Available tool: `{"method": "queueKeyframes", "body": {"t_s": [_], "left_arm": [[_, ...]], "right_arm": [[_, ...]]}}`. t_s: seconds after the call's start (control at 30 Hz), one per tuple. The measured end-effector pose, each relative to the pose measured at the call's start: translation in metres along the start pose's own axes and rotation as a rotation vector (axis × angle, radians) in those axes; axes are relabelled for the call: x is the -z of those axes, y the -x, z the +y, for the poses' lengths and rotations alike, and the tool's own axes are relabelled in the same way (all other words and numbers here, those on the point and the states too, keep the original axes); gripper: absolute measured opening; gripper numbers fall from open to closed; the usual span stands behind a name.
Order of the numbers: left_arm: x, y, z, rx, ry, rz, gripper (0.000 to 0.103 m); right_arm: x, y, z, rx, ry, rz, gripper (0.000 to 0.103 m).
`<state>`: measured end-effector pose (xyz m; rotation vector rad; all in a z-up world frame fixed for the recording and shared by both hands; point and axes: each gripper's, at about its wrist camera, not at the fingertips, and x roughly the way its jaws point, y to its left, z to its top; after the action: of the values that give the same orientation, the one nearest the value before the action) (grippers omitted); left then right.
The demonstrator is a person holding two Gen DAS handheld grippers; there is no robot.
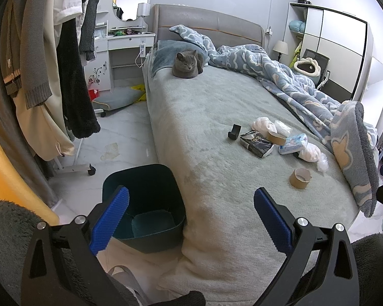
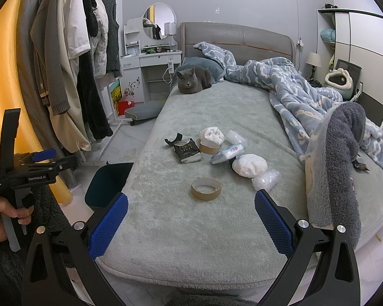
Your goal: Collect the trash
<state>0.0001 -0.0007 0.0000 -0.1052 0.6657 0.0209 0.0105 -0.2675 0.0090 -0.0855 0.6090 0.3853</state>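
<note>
Trash lies on the grey-green bed (image 2: 191, 229): an empty tape roll (image 2: 206, 189), a second tape roll (image 2: 209, 148), a black packet (image 2: 187, 150), a black curved piece (image 2: 173, 139), white wads (image 2: 249, 165), a tissue pack (image 2: 228, 153) and clear plastic (image 2: 265, 179). The same pile shows in the left wrist view, with the near tape roll (image 1: 300, 178) and black packet (image 1: 256, 144). A dark teal bin (image 1: 144, 204) stands on the floor beside the bed, also in the right wrist view (image 2: 107, 186). My left gripper (image 1: 191, 219) is open and empty above the bin and bed corner. My right gripper (image 2: 191, 225) is open and empty before the near roll.
A grey cat (image 2: 193, 80) lies at the bed's head. A rumpled blue blanket (image 2: 306, 102) covers the bed's right side. A clothes rack (image 1: 63, 76) with hanging coats stands left on wheels. A white dresser (image 1: 125, 51) and a floor cushion (image 1: 117, 98) sit beyond.
</note>
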Motion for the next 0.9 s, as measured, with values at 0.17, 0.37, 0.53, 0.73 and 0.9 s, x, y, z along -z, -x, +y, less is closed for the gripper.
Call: {"method": "queueKeyframes", "body": {"t_s": [0.17,0.37,0.53,0.73,0.9], "left_arm": [[0.008,-0.003,-0.001,0.005,-0.003,-0.002,0.1],[0.011,-0.011,-0.011,0.024,-0.025,0.011,0.1],[0.009,-0.014,-0.013,0.027,-0.042,0.01,0.1],[0.006,-0.025,-0.021,0.101,-0.052,0.032,0.099],[0.003,-0.035,-0.044,0.198,-0.115,0.042,0.098]], "right_arm": [[-0.003,0.002,-0.005,-0.013,-0.012,0.006,0.1],[-0.025,0.004,-0.028,-0.003,-0.028,-0.016,0.1],[-0.027,-0.013,-0.036,0.032,0.005,-0.005,0.1],[-0.025,-0.037,-0.053,0.065,0.024,0.019,0.1],[-0.02,-0.06,-0.07,0.065,0.032,0.045,0.1]]}}
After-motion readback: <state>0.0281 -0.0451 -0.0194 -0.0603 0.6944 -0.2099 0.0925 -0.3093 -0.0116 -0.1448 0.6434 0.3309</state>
